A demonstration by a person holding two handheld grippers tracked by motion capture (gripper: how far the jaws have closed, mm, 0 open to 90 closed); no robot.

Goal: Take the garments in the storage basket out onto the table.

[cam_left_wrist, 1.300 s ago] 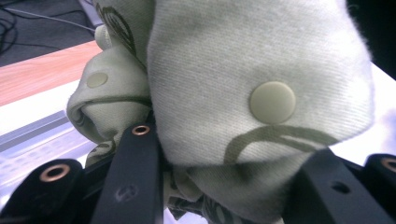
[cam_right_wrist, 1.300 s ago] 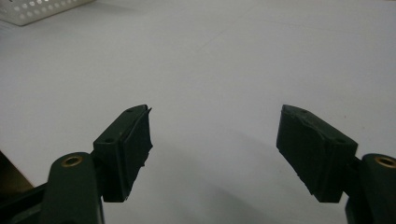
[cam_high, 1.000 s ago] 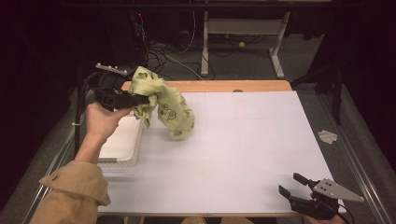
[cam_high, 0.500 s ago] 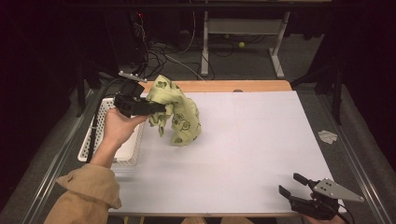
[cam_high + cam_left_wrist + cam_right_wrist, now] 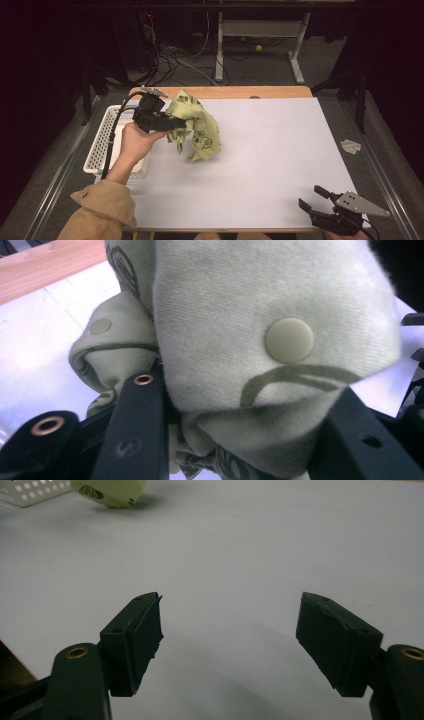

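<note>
The left claw [image 5: 172, 122] holds a bunched green cloth [image 5: 197, 127] over the far left of the surface [image 5: 280, 150], its jaws just easing apart; the cloth could slip and drop crumpled. The right claw [image 5: 312, 197] waits wide, near right.

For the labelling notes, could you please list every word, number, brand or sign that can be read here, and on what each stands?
No readable text anywhere.
Green garment: dark green printed shapes and a plain snap button without lettering; the small oval print seen in the right gripper view is too blurred to read.
White basket, table, left gripper, right gripper: no markings legible.
</note>
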